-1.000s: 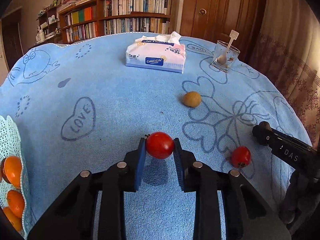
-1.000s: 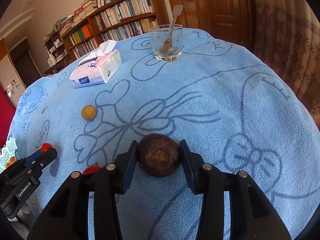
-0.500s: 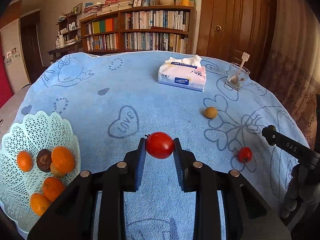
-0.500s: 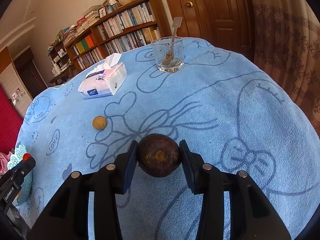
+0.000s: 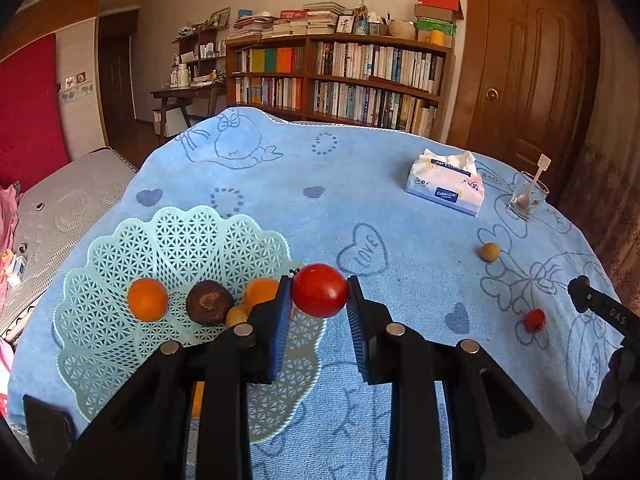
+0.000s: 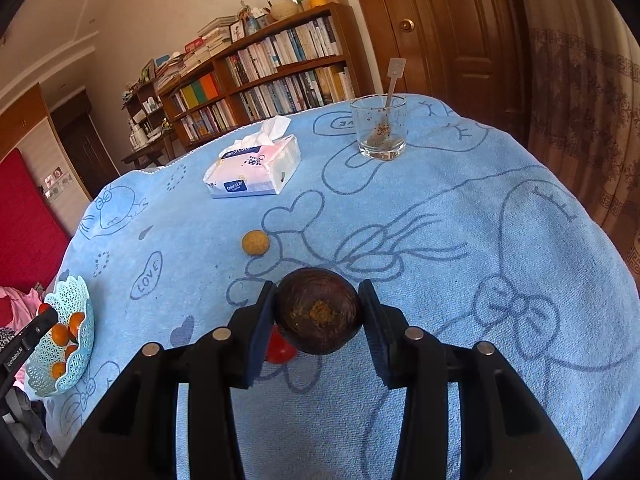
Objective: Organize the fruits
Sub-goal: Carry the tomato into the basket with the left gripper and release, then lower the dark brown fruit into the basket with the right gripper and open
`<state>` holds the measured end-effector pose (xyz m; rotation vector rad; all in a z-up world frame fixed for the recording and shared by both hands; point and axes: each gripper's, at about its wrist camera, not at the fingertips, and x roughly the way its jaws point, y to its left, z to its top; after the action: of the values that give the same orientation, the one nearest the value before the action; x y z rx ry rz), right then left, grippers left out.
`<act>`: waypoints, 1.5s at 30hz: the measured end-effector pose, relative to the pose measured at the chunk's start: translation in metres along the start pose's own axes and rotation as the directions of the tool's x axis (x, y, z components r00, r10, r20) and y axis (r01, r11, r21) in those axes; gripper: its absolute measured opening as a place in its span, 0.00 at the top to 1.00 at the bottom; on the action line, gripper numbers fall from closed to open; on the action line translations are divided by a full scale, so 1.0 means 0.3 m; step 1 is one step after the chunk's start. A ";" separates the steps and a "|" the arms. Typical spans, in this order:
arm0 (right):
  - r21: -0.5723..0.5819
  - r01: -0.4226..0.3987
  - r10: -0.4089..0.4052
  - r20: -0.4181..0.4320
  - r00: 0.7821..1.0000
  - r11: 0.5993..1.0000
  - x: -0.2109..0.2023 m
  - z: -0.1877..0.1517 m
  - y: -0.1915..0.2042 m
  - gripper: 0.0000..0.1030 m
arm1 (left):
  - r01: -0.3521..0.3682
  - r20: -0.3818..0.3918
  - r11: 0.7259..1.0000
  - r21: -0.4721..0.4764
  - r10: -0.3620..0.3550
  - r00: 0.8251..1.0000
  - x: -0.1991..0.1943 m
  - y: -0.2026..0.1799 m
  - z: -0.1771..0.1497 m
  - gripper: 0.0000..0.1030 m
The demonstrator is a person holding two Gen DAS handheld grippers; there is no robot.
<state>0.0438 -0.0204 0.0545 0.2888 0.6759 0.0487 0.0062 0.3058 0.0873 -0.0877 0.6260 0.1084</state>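
The left hand-held gripper [image 5: 319, 300], clamped on a red tomato [image 5: 319, 290], hangs by the near right rim of the mint basket [image 5: 120, 344]; the basket's bowl lies left. The right hand-held gripper [image 6: 318, 316] grips a dark brown fruit [image 6: 318, 312], well right.

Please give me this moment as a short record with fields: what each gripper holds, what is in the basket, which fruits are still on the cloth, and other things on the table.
left gripper: shut on a red tomato, at the basket's near right edge
right gripper: shut on a dark brown fruit, above the cloth
basket: light green; holds oranges and a dark brown round fruit
loose on the blue cloth: small tan fruit, small red tomato
other: tissue pack, glass with spoon
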 end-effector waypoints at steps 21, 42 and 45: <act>-0.083 -0.131 0.128 -0.042 0.991 0.988 -0.097 -0.098 0.170 0.59 | -0.139 0.058 0.979 -0.150 0.149 0.987 -0.124 0.307 -0.018 0.22; -0.223 -0.365 0.337 -0.154 0.929 0.904 -0.138 -0.168 0.642 0.59 | -0.103 0.160 0.978 -0.180 0.132 0.978 -0.245 0.475 0.057 0.03; -0.261 -0.399 0.363 -0.176 0.915 0.879 -0.134 -0.185 0.750 0.59 | -0.083 0.141 0.977 -0.197 0.112 0.984 -0.234 0.504 0.065 0.03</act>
<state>-0.0111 0.2037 0.1006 0.1294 0.7152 0.5468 -0.0582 0.4526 0.1370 -0.2319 0.4667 0.2684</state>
